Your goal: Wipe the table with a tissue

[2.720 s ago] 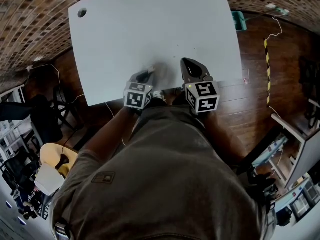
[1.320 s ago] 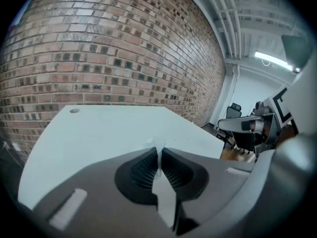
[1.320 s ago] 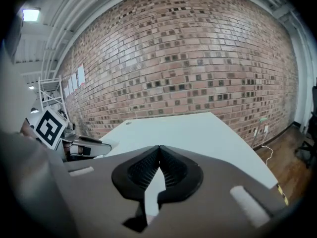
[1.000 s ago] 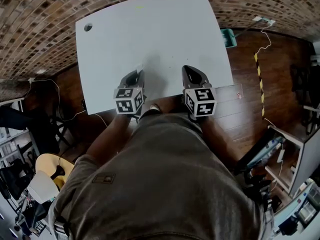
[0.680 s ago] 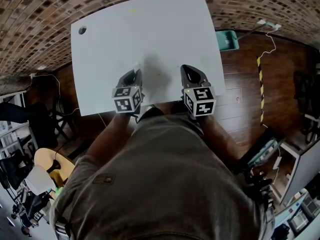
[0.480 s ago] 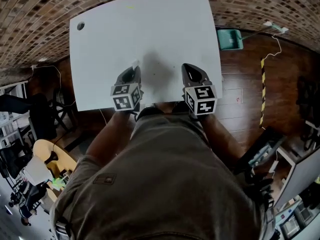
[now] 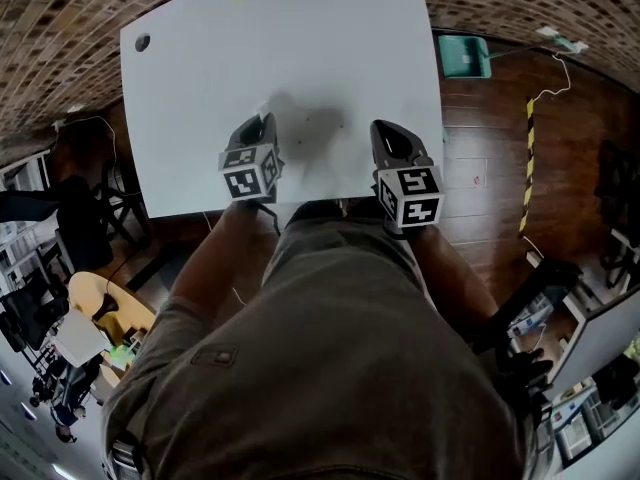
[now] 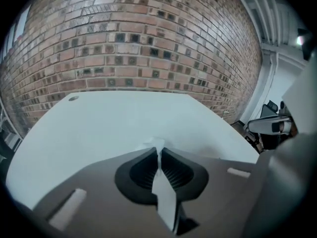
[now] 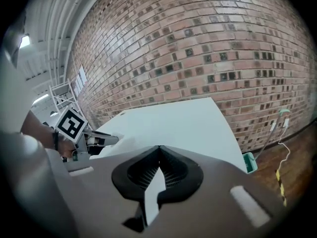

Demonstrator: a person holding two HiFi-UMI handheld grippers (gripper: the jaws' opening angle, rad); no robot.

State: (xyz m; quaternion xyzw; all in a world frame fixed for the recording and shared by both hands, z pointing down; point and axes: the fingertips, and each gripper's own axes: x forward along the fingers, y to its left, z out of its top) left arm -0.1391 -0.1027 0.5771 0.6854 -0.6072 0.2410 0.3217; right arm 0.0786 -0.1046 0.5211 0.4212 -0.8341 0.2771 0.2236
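The white table (image 7: 300, 38) fills the upper head view. My left gripper (image 7: 263, 120) hangs over the table's near part, shut on a small white tissue (image 7: 262, 110). In the left gripper view the tissue (image 8: 154, 144) sticks out crumpled past the closed tips of the left gripper (image 8: 158, 150), above the table (image 8: 124, 118). My right gripper (image 7: 386, 128) is over the near right part of the table, shut with nothing in it. Its tips (image 9: 159, 147) meet in the right gripper view, with the table (image 9: 188, 118) beyond.
A round cable hole (image 7: 142, 42) sits at the table's far left corner. A teal bin (image 7: 462, 56) stands on the wooden floor right of the table. A brick wall (image 8: 138, 38) runs behind. A yellow chair (image 7: 105, 313) and clutter are at the lower left.
The left gripper, which was pressing the tissue on the table near the front edge, has come up and shifted a little left. The right gripper has hardly moved.
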